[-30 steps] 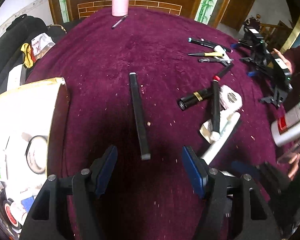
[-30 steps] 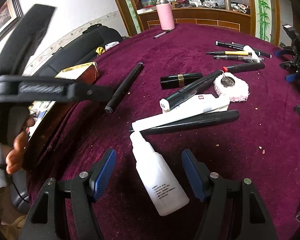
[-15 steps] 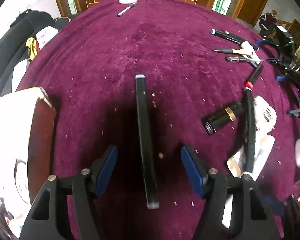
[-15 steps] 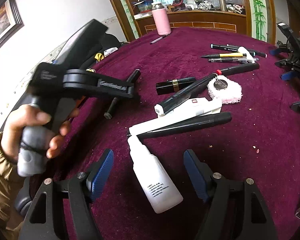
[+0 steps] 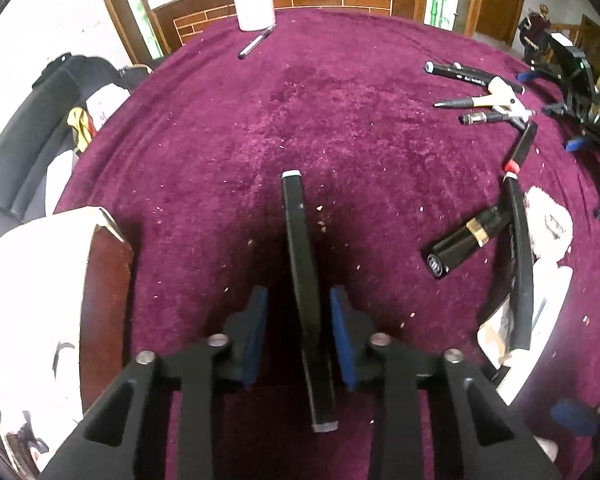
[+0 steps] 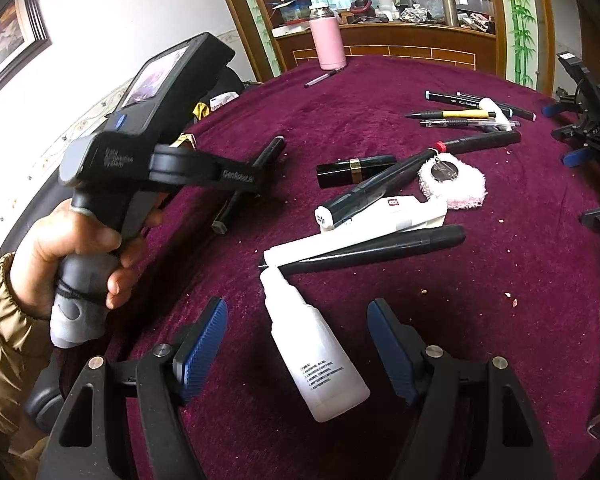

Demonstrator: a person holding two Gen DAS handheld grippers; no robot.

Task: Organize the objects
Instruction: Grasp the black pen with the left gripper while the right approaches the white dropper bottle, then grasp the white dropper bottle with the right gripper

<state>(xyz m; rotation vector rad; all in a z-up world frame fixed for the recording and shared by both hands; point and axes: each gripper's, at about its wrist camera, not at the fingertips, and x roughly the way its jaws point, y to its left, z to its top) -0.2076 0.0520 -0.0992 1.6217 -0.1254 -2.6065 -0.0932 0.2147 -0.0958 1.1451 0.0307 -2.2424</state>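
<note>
The left gripper (image 5: 298, 334) is set over a long black pen (image 5: 302, 280) lying on the maroon surface (image 5: 228, 128), and its jaws are closing with the pen's barrel between the blue pads (image 5: 256, 336); the right-hand pad looks about to touch it, the left-hand one is not yet on it. The pen runs from 6 toward 12 o'clock in that gripper's own view. This reads as the pick-up step for one loose item. Next, I'd judge, the pinch must finish squarely on the barrel before any lift, then carry toward the open box (image 5: 100, 280) at 9 o'clock, if that is where things go.

The right gripper (image 6: 296, 344) hangs with jaws spread wide, holding nothing, above a white squeeze bottle (image 6: 320, 352) whose small printed label is too fine to read. A hand (image 6: 76, 256) grips the other tool, whose arm carries pale lettering, blurred. At 12 o'clock a pink flask (image 6: 329, 42) stands; a black tube with a gold band (image 6: 354, 170) lies at 1 o'clock.
</note>
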